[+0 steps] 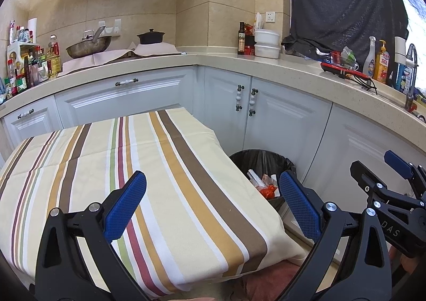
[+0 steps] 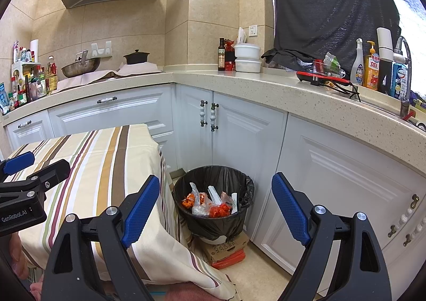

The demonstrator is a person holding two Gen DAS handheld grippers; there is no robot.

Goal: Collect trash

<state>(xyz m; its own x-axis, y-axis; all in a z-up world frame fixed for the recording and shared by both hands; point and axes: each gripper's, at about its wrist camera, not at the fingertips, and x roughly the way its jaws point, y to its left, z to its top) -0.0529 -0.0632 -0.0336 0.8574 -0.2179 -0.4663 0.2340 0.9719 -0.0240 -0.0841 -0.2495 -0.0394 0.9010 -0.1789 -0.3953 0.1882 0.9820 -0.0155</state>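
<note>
Beside striped table (image 2: 87, 162), filled bin (image 2: 213, 202)

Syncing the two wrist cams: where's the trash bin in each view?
Left wrist: trash bin right of centre, partly hidden behind the striped table's corner.
Right wrist: trash bin lower centre, whole rim visible, wrappers inside.
Shared landmark: the paired white cabinet handles above the bin.

Both cams ride the grippers, looking fwd and slightly down. Left wrist view sits above the striped table (image 1: 165, 167), bin (image 1: 262, 165) at its right edge. Right wrist view faces the bin (image 2: 213, 194) more directly, nearer. Shared: table, bin, cabinets (image 2: 239, 135), counter (image 1: 266, 66).
</note>
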